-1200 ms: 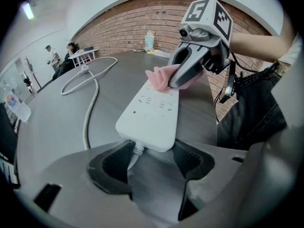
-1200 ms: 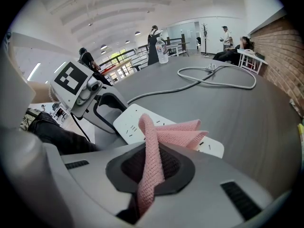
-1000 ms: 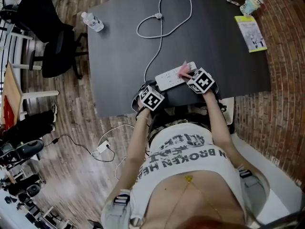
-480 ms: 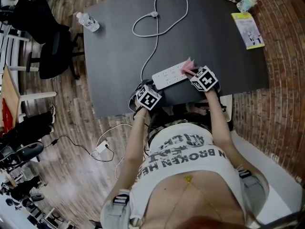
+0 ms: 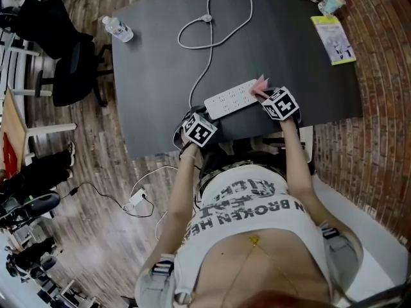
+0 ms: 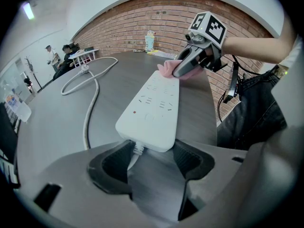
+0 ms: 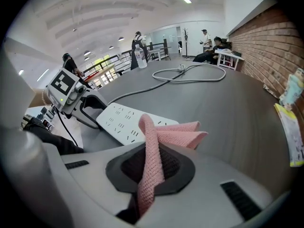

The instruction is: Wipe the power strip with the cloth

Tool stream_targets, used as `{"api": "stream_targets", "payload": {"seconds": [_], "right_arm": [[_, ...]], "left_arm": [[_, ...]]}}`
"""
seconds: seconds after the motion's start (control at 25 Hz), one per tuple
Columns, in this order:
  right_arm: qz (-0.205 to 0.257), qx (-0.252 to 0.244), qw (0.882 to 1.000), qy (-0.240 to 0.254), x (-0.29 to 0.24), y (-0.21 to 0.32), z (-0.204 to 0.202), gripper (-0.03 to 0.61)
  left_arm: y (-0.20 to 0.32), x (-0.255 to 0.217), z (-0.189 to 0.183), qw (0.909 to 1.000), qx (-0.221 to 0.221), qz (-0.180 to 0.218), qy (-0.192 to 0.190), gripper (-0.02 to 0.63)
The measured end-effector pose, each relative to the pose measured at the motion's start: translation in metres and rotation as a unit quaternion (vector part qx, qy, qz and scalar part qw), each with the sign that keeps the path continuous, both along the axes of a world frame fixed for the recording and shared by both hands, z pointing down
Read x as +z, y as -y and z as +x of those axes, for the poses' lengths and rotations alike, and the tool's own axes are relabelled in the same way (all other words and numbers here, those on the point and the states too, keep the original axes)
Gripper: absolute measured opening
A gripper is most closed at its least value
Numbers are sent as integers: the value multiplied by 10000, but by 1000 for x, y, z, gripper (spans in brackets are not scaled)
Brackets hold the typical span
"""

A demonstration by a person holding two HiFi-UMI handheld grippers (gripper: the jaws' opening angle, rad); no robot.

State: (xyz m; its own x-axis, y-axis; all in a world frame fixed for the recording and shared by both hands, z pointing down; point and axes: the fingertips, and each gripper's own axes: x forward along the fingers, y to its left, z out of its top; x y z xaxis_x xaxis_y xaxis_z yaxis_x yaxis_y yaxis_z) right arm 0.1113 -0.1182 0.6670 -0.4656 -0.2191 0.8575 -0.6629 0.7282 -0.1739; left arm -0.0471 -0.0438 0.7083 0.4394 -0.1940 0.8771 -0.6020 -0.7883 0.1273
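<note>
The white power strip (image 5: pixel 230 99) lies near the front edge of the dark table (image 5: pixel 154 76), and its cord (image 5: pixel 212 31) loops toward the back. My left gripper (image 5: pixel 207 114) is shut on the strip's cord end; in the left gripper view the power strip (image 6: pixel 152 109) has that end pinched between the left gripper's (image 6: pixel 152 158) pads. My right gripper (image 5: pixel 266 95) is shut on a folded pink cloth (image 5: pixel 260 85) at the strip's far right end. In the right gripper view the cloth (image 7: pixel 159 137) sticks out of the right gripper (image 7: pixel 151 163) over the power strip (image 7: pixel 124 121).
A water bottle (image 5: pixel 117 29) lies at the table's back left. A yellow booklet (image 5: pixel 334 38) and a small cup (image 5: pixel 331 3) sit at the back right. An office chair (image 5: pixel 61 50) stands left of the table. People sit far off in the right gripper view.
My right gripper has carried the pink cloth rightward along the strip, from its right part to its right end. The left gripper stays on the cord end.
</note>
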Motion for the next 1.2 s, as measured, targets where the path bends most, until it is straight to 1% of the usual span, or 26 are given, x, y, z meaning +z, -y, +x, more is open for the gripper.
{"api": "stream_targets", "payload": {"seconds": [0.24, 0.92, 1.04, 1.2], "right_arm": [[52, -20, 9997, -233, 1, 0, 3, 16], [211, -3, 9994, -256, 2, 0, 2, 17], [234, 34, 9994, -238, 2, -1, 2, 17], [221, 216, 9995, -30, -2, 0, 3, 17]], "left_arm": [[0, 0, 0, 10000, -2, 4, -12, 264], [0, 0, 0, 10000, -18, 13, -12, 264], [-1, 0, 0, 10000, 31, -3, -16, 264], [-1, -3, -1, 9999, 87, -5, -74, 264]]}}
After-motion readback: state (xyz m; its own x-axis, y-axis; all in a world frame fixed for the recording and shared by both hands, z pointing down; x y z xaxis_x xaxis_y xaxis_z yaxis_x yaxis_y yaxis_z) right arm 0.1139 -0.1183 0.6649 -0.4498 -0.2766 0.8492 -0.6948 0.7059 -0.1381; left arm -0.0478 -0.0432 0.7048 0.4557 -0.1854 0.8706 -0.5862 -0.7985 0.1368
